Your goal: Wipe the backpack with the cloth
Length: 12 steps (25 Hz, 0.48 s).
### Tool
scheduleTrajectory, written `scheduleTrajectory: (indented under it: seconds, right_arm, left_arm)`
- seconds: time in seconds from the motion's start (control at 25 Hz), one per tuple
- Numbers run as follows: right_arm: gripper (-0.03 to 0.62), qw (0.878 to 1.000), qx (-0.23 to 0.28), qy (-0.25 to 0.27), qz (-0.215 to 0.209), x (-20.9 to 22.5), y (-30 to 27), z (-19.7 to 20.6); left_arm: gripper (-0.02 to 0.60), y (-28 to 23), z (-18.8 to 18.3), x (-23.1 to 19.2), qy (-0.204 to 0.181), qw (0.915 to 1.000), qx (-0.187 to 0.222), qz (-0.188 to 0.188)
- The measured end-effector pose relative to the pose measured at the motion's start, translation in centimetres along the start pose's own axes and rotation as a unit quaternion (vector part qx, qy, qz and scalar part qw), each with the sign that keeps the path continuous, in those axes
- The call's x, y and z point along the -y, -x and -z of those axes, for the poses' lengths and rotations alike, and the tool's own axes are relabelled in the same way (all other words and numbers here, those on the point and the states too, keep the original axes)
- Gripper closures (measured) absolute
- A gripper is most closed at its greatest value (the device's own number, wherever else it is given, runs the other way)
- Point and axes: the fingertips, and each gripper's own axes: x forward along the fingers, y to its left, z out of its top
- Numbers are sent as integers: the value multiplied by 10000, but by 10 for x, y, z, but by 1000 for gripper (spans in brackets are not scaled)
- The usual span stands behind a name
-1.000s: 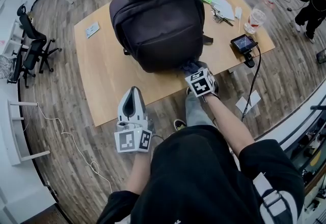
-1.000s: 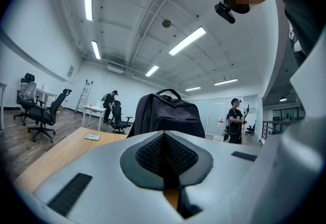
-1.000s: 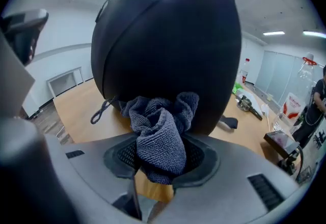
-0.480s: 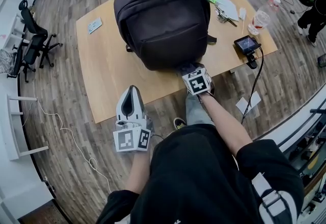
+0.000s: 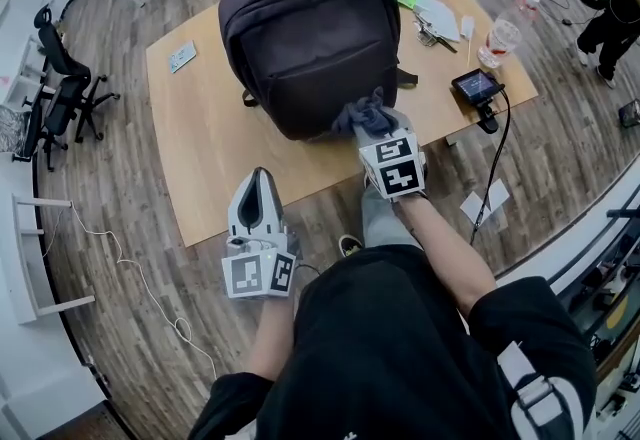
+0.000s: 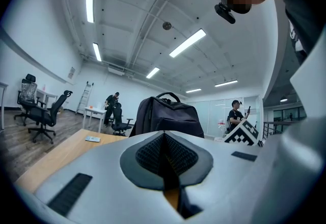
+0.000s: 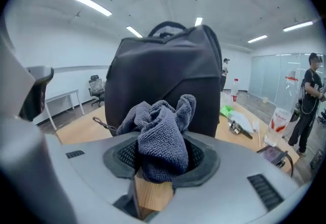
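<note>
The right gripper [image 5: 376, 131], clamped on the bunched grey cloth [image 5: 362, 114], has lifted from the table's near edge to the lower front of the black backpack [image 5: 305, 28], which stands upright on the wooden table [image 5: 195, 128]. A wiping stroke looks about to begin. The left gripper [image 5: 259, 193] hangs off the near edge, jaws together and empty. Whether the cloth actually presses on the fabric is unclear, and the backpack's far side is hidden.

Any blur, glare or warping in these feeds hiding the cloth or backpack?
Head view: sharp, evenly lit, fisheye bows the wooden table. Right gripper view: grey towelling cloth crisp against the black fabric backpack, corners vignetted. Left gripper view: ceiling strip lights blown out.
</note>
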Motion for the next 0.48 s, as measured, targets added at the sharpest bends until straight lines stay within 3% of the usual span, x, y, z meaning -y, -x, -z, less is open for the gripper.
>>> scheduleTrajectory:
  seconds: [0.2,0.36,0.48]
  right_arm:
    - [433,9956,935,-51,5,13,24,-82]
    - [432,9956,910,225,51,12,19,-106]
    - [431,9951,894,407,-137,-9,15,-112]
  left_arm:
    - [566,2,-2,3,-20,10000,31,31]
    - [566,7,-6,1,-33,10000,72,-24]
    - [566,11,-8,-2,-39,9999,93,-75]
